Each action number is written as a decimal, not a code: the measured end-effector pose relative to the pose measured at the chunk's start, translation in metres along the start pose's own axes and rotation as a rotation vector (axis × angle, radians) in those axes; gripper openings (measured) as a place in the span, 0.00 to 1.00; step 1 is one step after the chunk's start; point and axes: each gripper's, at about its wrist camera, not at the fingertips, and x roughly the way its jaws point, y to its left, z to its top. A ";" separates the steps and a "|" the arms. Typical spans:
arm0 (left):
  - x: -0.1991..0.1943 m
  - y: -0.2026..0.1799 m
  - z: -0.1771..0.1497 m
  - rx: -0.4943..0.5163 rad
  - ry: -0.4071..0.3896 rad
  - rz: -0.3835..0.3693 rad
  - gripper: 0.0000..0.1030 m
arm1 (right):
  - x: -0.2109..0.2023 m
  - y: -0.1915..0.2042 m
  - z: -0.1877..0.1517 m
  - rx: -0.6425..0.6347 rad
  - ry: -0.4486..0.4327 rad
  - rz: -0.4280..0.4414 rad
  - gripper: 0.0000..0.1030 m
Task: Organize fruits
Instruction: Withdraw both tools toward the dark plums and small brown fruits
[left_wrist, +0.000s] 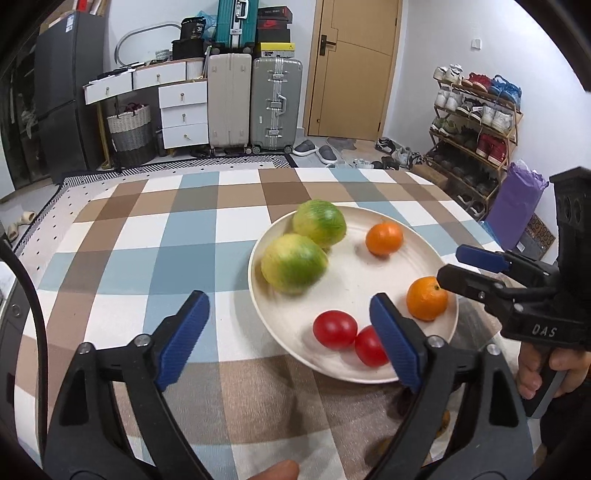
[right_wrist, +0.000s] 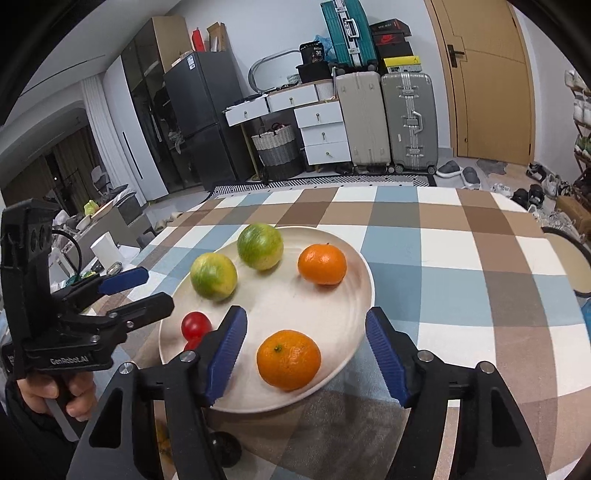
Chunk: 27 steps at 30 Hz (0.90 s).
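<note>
Beyond the table's far edge stand two upright suitcases (left_wrist: 255, 107), a white chest of drawers (left_wrist: 183, 114), a woven basket (left_wrist: 130, 129), a dark fridge (right_wrist: 199, 110) and a wooden door (left_wrist: 354, 66), with a shoe rack (left_wrist: 476, 122) off to one side. All of that is well apart from the work. The checked tablecloth (left_wrist: 147, 240) is bare around the plate, and nothing lies between either tool and the fruit.

The left gripper (left_wrist: 288, 332) has its blue pads spread wide and grips nothing; its right finger reaches over the plate's near rim in front of one tomato, while the left finger is over bare cloth. The right gripper (right_wrist: 306, 354) is also parted, with the near orange (right_wrist: 289, 360) lying between its pads, which do not press on it (a gap shows on both sides). A hand (right_wrist: 59, 395) holds the other tool's handle in each wrist view.

The cream plate (right_wrist: 354, 280) sits on the cloth and carries all the fruit: two green-yellow citrus fruits (right_wrist: 236, 258) side by side toward the back, the far orange (right_wrist: 322, 264) beside them, the near orange at the front rim, and two red tomatoes (left_wrist: 347, 334) touching each other at the near edge
</note>
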 end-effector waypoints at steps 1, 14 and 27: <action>-0.003 -0.001 -0.001 0.002 -0.004 0.004 0.90 | -0.003 0.001 -0.001 -0.001 -0.006 0.001 0.76; -0.040 -0.011 -0.040 -0.005 -0.011 0.002 0.99 | -0.026 0.008 -0.020 0.023 -0.016 -0.030 1.00; -0.063 -0.022 -0.064 -0.004 -0.005 -0.012 0.99 | -0.037 0.022 -0.041 -0.018 0.047 -0.033 1.00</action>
